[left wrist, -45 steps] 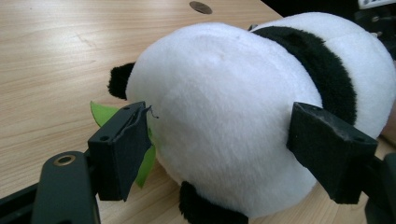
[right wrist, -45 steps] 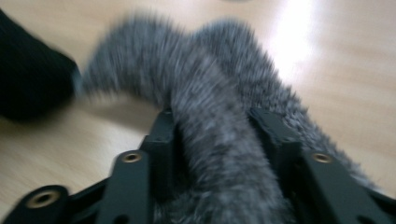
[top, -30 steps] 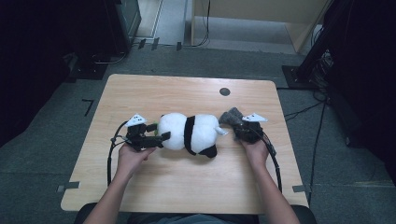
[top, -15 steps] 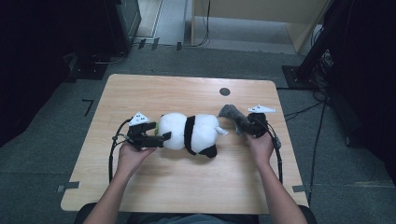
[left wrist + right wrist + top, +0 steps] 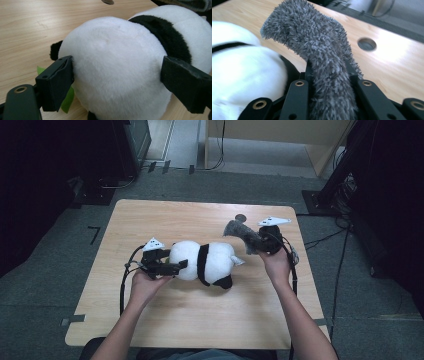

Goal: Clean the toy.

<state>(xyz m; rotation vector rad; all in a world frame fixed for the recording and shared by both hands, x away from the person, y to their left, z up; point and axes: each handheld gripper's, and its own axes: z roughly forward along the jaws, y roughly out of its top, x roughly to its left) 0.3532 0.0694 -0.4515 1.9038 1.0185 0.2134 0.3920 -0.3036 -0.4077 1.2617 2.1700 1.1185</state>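
The light wooden table (image 5: 150,330) bears a white plush panda with a black band (image 5: 205,262), lying on its side at the middle; its face is turned away and hard to make out. A round grommet hole (image 5: 367,44) lies beyond. The left gripper (image 5: 172,266) has just been opening: its jaws straddle the panda's white end, the pads just beside the fur. The right gripper (image 5: 260,242) stands clamped on a fuzzy grey cloth (image 5: 240,232), lifted off the table just right of the panda.

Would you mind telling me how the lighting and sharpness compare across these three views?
High view: the table evenly lit, the surroundings dark. Left gripper view: the plush panda sharp and soft-lit. Right gripper view: the grey fuzzy cloth crisp, the panda beside it blurred, glare on the tabletop at right.
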